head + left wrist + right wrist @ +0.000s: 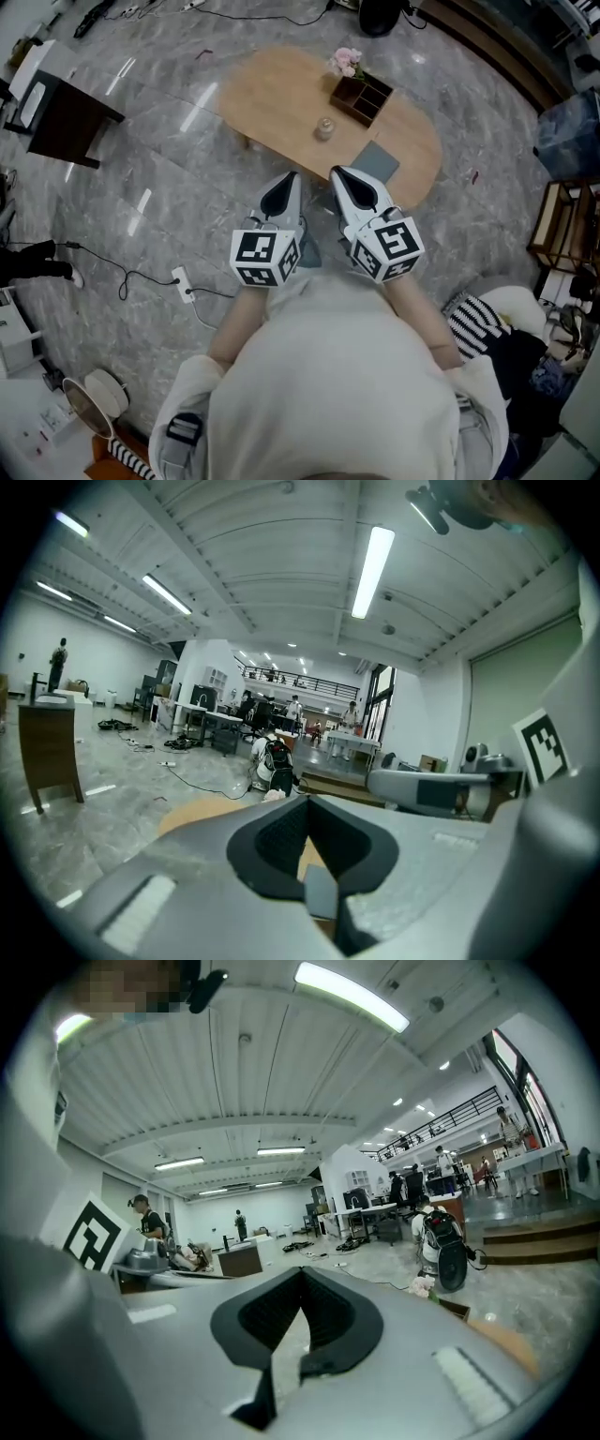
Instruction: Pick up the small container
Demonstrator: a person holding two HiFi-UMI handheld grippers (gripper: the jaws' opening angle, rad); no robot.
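Observation:
The small container [324, 128], a little clear jar with a pale lid, stands near the middle of the oval wooden table [272, 89]. Both grippers are held close to the person's body, short of the table's near edge and pointing toward it. My left gripper [287, 178] is shut with nothing in it, and the left gripper view shows its jaws [305, 803] meeting at the tip. My right gripper [338, 173] is beside it, also shut and empty [302, 1277]. The jar shows in neither gripper view.
A dark wooden organizer box [361, 97] with pink flowers [346, 62] sits at the table's far right. A grey pad [375, 161] lies at the near right edge. Cables and a power strip [183, 279] lie on the marble floor; a dark side table [64, 120] stands at left.

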